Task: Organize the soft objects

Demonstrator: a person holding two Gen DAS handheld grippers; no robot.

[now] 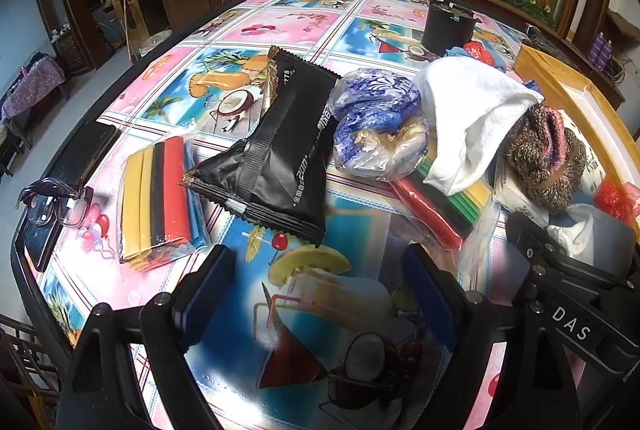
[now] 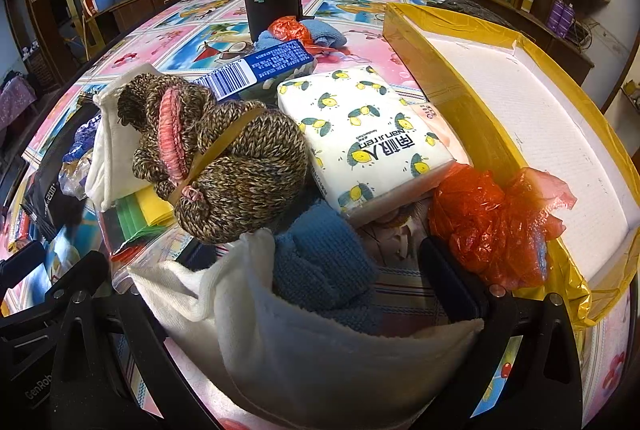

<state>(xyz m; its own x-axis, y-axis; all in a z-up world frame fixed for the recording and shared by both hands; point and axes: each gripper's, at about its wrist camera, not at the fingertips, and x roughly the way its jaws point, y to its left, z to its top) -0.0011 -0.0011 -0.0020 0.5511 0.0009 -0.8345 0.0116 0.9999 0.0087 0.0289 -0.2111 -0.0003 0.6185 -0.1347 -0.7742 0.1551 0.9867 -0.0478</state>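
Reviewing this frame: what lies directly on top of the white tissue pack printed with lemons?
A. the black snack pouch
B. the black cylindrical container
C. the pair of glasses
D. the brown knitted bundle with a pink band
D: in the right wrist view the brown knitted bundle overlaps the left edge of the lemon-print tissue pack.

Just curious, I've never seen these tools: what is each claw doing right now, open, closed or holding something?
Left gripper: open, empty, above the tablecloth.
Right gripper: white towel between its fingers; grip cannot be told.
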